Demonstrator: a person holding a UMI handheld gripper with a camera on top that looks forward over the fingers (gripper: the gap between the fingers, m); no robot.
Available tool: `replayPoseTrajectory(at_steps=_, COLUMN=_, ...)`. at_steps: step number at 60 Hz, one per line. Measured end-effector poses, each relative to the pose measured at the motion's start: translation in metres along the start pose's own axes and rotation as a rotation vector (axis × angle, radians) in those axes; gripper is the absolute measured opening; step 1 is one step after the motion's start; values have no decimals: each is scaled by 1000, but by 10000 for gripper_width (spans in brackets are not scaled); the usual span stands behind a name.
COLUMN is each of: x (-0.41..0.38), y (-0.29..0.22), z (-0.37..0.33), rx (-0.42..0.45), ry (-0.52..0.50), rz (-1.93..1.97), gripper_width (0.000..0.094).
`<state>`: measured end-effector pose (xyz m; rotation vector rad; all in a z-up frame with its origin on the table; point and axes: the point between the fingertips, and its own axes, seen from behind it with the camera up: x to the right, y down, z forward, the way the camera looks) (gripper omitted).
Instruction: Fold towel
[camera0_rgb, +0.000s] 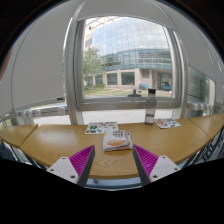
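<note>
At the bottom of the frame the gripper (109, 163) stands wide open and holds nothing. Just beyond its fingers, at the centre, the towel (117, 142) lies on the wooden table (60, 143). It looks soft and light, so a pinch at one edge seems best. It appears pale and already bunched or folded.

You get bright daylight from the window (125, 58) ahead — the wooden table (60, 140) is evenly lit, and straight lines bow strongly toward the edges.
</note>
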<state>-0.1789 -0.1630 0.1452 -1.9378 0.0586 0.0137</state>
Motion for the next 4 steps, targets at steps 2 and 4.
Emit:
replayPoseTrajectory(at_steps=2, x=-1, y=1, z=0, rx=-1, ry=-1, rz=-3, gripper_width=758)
replayPoseTrajectory(at_steps=4, x=-2, y=2, z=0, rx=-5, ry=-4, rz=-3, gripper_width=755)
